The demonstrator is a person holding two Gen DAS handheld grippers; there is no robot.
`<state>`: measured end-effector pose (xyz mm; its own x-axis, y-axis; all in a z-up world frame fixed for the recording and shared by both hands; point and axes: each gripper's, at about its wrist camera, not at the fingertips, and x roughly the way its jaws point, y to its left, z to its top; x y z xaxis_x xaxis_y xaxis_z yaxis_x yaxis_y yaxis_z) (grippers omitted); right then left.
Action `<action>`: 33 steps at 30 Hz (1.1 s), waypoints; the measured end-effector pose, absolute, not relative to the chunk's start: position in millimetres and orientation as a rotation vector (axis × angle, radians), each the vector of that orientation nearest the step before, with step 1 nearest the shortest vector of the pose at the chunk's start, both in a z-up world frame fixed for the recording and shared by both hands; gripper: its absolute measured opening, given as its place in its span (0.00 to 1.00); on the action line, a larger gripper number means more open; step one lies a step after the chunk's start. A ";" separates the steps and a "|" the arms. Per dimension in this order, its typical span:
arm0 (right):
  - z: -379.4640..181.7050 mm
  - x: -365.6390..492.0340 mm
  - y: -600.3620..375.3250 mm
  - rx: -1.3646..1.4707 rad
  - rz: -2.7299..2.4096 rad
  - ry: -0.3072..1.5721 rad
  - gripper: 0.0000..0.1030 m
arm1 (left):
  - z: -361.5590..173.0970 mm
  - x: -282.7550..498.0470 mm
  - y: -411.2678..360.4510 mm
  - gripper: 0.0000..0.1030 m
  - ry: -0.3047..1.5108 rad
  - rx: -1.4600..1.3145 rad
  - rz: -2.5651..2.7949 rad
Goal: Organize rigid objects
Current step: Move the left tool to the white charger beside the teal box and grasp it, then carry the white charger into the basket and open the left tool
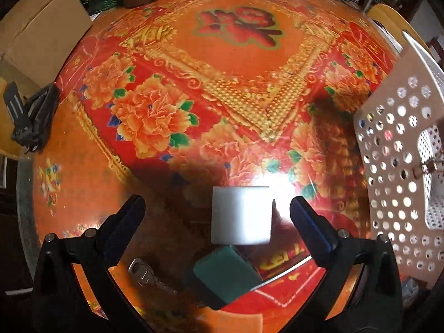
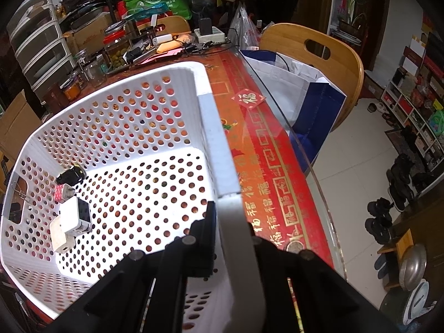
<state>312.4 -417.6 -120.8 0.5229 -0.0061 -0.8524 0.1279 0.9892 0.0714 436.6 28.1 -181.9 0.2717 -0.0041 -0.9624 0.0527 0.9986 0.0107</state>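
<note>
- While your right gripper (image 2: 230, 238) clamps the near rim of the white basket (image 2: 205, 127), its jaws closed on that wall, one inside and one outside, the sorting looks partly done.
- In the right wrist view you can count a small cluster already inside, toward 9 o'clock on the basket floor: a white charger block (image 2: 75, 217), a flatter white adapter (image 2: 59, 236) touching it, a pink-patterned plug (image 2: 63, 193) and a black piece (image 2: 69, 177) just beyond.
- Your left gripper (image 1: 217, 211) has its jaws wide open and holds nothing.
- Between those jaws, toward 12 o'clock, a white cube (image 1: 241, 215) rests on the surface (image 1: 249, 55); I judge it your next pick.
- Touching its near edge at about 6 o'clock lies a dark green block (image 1: 227, 273), and a metal key (image 1: 143, 272) sits near it toward 8 o'clock.
- So at least three pieces remain outside, with the basket at 3 o'clock of the left view.
- Whether the clutter at the far edge belongs to the job, you cannot tell from here.
</note>
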 end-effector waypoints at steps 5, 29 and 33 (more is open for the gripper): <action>-120.7 312.7 -418.3 0.130 -0.082 1.020 0.06 | -184.4 437.0 22.9 0.96 1.265 0.078 -0.020; -118.8 313.1 -418.5 0.132 -0.080 1.017 0.06 | -124.3 402.3 -7.1 0.52 0.926 0.206 0.131; -118.6 313.2 -418.2 0.127 -0.086 1.016 0.06 | -92.5 387.0 -21.3 0.52 0.823 0.256 0.149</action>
<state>313.2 -418.2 -118.6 0.5245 -0.0125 -0.8513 0.1304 0.9893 0.0658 387.0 -21.3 -92.5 0.6723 0.2298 -0.7037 -0.0320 0.9587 0.2825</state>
